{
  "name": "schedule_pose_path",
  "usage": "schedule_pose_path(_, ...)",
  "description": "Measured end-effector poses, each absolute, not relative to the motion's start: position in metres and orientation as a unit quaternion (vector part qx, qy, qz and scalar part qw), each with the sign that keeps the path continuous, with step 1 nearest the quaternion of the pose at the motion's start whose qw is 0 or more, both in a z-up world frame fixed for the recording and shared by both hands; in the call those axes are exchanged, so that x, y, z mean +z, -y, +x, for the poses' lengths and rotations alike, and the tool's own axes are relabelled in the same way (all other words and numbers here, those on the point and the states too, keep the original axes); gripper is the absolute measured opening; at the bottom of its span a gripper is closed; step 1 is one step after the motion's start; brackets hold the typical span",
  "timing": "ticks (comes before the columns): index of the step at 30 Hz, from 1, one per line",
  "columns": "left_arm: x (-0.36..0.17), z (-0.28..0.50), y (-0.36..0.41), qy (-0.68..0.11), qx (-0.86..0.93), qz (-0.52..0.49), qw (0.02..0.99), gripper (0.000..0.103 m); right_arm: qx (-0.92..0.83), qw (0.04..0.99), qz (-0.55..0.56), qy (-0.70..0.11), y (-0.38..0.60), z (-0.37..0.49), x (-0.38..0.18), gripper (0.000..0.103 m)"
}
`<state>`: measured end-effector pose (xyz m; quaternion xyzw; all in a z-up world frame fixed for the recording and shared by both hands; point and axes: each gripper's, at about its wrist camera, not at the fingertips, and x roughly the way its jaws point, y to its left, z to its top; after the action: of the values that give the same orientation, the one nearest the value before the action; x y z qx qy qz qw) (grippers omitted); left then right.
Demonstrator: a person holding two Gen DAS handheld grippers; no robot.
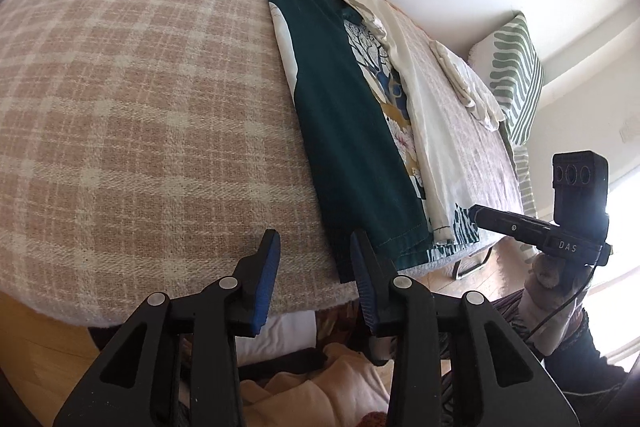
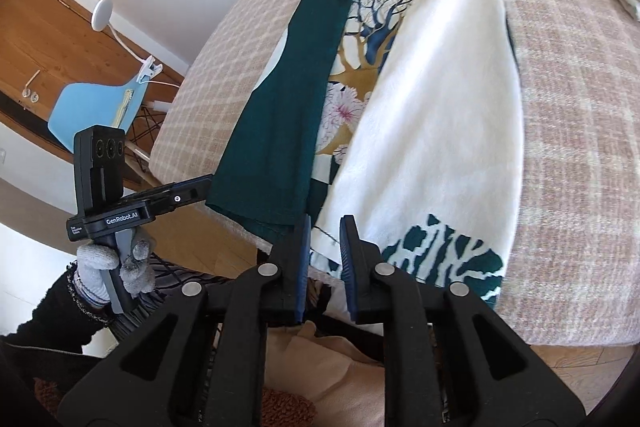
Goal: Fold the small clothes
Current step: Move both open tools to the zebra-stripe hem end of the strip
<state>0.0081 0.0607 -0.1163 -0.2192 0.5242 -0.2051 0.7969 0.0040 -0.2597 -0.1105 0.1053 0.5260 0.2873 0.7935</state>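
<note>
Printed garment [image 2: 360, 99], half folded lengthwise on the plaid blanket [image 1: 140, 107], looks light, limp and prone to slide, so its bottom hem corners seem the best hold, while left gripper [image 1: 316, 267] and right gripper [image 2: 324, 247] hang released, gripping nothing.

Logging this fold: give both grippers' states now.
Left gripper: open, holding nothing.
Right gripper: open, empty, at the garment hem.
</note>
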Motion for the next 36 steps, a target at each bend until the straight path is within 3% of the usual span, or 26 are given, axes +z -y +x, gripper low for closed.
schedule_pose_path(2,-0.109,0.007,-0.064,-0.517,-0.207,-0.218,0.801,0.034,0.249,0.808,0.115,-0.522,0.289,0.003,-0.110,0.037)
schedule_pose_path(9,-0.118,0.019,-0.048,-0.542,-0.210,-0.188,0.792,0.035,0.201,0.794,0.182,-0.544,0.345,0.008,-0.131,0.036)
schedule_pose_path(15,-0.115,0.019,-0.036,-0.530,-0.217,-0.157,0.804,0.031,0.213,0.798,0.140,-0.547,0.326,0.003,-0.134,0.036)
schedule_pose_path(17,-0.115,0.020,-0.035,-0.525,-0.218,-0.148,0.809,0.025,0.218,0.798,0.127,-0.548,0.320,0.004,-0.134,0.036)
schedule_pose_path(18,-0.117,0.021,-0.035,-0.526,-0.220,-0.146,0.809,0.010,0.218,0.797,0.126,-0.549,0.318,0.005,-0.134,0.036)
schedule_pose_path(19,-0.119,0.021,-0.034,-0.527,-0.222,-0.146,0.807,0.005,0.216,0.799,0.120,-0.548,0.317,0.004,-0.134,0.035)
schedule_pose_path(21,-0.121,0.020,-0.037,-0.522,-0.220,-0.147,0.811,0.005,0.214,0.801,0.104,-0.549,0.312,0.004,-0.135,0.024)
schedule_pose_path(22,-0.120,0.019,-0.037,-0.521,-0.221,-0.144,0.812,0.003,0.214,0.802,0.099,-0.549,0.311,0.004,-0.135,0.023)
schedule_pose_path(25,-0.117,0.014,-0.037,-0.515,-0.222,-0.130,0.818,0.002,0.212,0.802,0.100,-0.549,0.311,0.004,-0.136,0.017)
schedule_pose_path(31,-0.117,0.011,-0.037,-0.523,-0.238,-0.139,0.807,0.004,0.221,0.789,0.149,-0.553,0.326,0.006,-0.140,0.022)
schedule_pose_path(34,-0.120,0.014,-0.037,-0.535,-0.235,-0.158,0.796,0.019,0.233,0.780,0.162,-0.557,0.327,0.006,-0.142,0.026)
schedule_pose_path(36,-0.120,0.015,-0.035,-0.535,-0.238,-0.162,0.794,0.021,0.234,0.783,0.155,-0.554,0.324,0.004,-0.142,0.026)
